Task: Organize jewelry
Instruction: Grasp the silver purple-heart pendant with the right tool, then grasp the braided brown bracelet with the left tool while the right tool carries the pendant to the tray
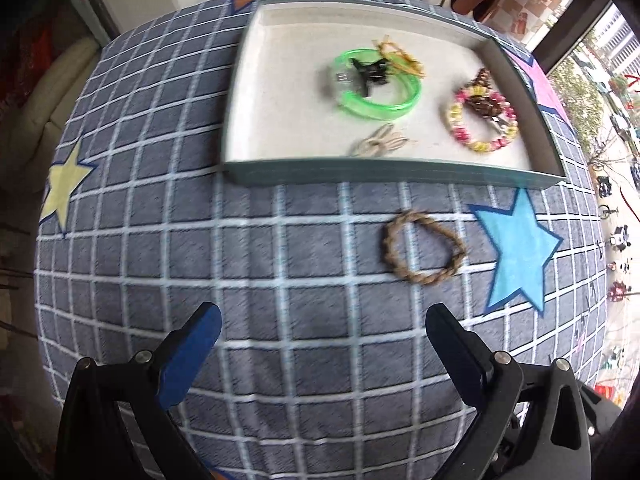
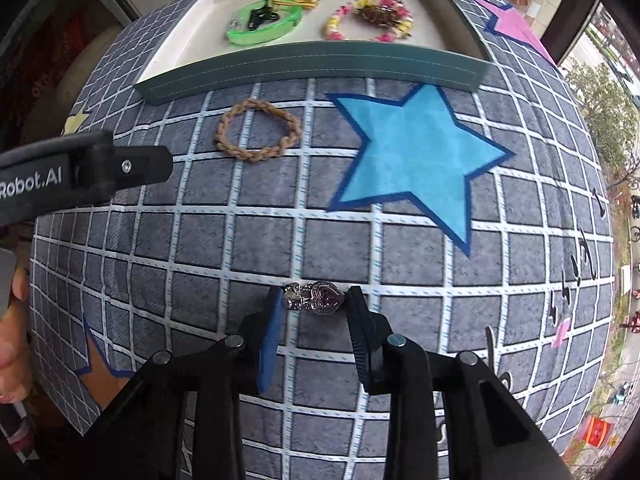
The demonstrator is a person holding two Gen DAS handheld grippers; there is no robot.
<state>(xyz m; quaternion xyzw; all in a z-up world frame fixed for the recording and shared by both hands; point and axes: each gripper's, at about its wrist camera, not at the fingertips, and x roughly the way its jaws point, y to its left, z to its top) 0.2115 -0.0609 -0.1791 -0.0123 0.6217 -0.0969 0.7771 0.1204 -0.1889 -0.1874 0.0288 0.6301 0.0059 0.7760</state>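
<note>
A small silver heart-shaped jewel [image 2: 320, 300] lies on the grid-patterned cloth, and my right gripper [image 2: 315, 295] is shut on it, one pad against each end. A brown braided bracelet [image 2: 258, 130] rests on the cloth just in front of the tray [image 2: 312, 72]. In the left wrist view that braided bracelet [image 1: 424, 248] lies ahead and to the right of my left gripper [image 1: 324, 314], which hovers open over bare cloth. The tray [image 1: 392, 174] holds a green bangle [image 1: 376, 108], a black claw clip [image 1: 370, 74], a pink-and-yellow beaded bracelet [image 1: 480, 120] and a beige bow [image 1: 380, 142].
A blue star [image 2: 412, 156] is printed on the cloth between the tray and the silver jewel. The body of the left gripper [image 2: 100, 168] reaches in from the left edge, with a person's hand [image 2: 12, 320] below it. The table's edge falls off to the right toward a window.
</note>
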